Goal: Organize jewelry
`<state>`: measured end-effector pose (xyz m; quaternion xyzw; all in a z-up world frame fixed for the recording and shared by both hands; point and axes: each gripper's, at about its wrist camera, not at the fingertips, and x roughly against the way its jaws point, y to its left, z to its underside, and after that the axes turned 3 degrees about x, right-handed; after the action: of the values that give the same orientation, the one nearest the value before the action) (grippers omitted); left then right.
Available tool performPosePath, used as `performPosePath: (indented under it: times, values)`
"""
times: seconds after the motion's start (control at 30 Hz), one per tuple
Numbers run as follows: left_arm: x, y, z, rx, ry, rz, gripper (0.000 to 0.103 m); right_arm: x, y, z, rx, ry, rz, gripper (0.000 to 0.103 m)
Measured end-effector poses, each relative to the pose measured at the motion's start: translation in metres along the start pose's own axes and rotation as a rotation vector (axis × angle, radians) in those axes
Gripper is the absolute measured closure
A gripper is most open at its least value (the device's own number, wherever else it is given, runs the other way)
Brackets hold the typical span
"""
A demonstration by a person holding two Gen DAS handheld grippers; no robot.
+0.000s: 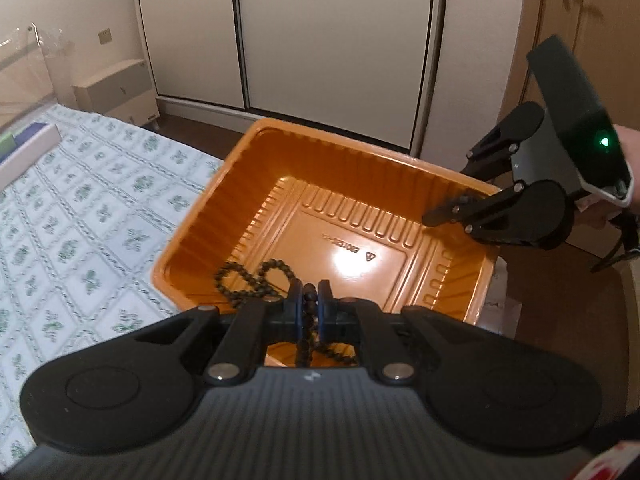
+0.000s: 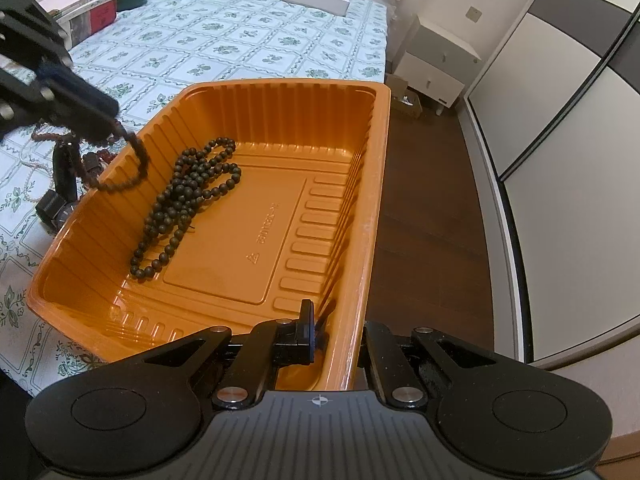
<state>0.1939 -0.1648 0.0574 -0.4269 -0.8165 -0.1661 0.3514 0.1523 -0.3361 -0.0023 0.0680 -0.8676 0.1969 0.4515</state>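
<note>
An orange plastic tray (image 1: 248, 184) (image 2: 360, 184) sits at the edge of the bed. My left gripper (image 1: 310, 304) is shut on a dark bead necklace (image 1: 306, 320) at the tray's near wall. Most of the necklace (image 2: 188, 200) lies coiled on the tray floor, and one end rises to the left gripper (image 2: 116, 122). My right gripper (image 2: 336, 336) is shut on the tray's side wall, one finger inside and one outside. It also shows in the left wrist view (image 1: 460, 200) at the tray's right rim.
The bed has a green floral cover (image 1: 80, 216). More jewelry, a reddish bead string (image 2: 52, 134), a white pearl strand (image 2: 28, 184) and a dark watch (image 2: 56, 210), lies on the bed left of the tray. Boxes (image 2: 92, 12) stand farther back. Wardrobe doors (image 1: 320, 32) and dark floor (image 2: 432, 220) lie beyond.
</note>
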Motion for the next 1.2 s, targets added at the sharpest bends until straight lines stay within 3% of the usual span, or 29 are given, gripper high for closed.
performPosePath:
  times: [0.2,0.33,0.53,0.63,0.83,1.2]
  values:
    - [-0.020,-0.007,0.003,0.004,0.025,0.021,0.096,0.000,-0.001,0.000,-0.003,0.000,-0.001,0.098]
    - [-0.025,-0.003,0.006,0.042,0.028,0.020,0.082,0.000,0.000,0.000,-0.003,0.000,0.000,0.098]
    - [0.003,0.026,0.017,0.117,-0.015,-0.042,0.079,0.000,-0.001,0.001,-0.006,-0.005,0.002,0.098]
    - [0.027,0.050,0.035,0.175,-0.039,-0.118,0.074,0.000,-0.001,0.002,-0.007,-0.006,0.000,0.098]
    - [0.061,0.080,0.082,0.279,-0.041,-0.243,0.074,0.000,-0.001,0.002,-0.009,-0.006,0.001,0.098]
    - [0.053,0.060,0.160,0.301,0.005,-0.290,0.074,0.000,-0.001,0.001,-0.008,-0.004,0.002,0.098]
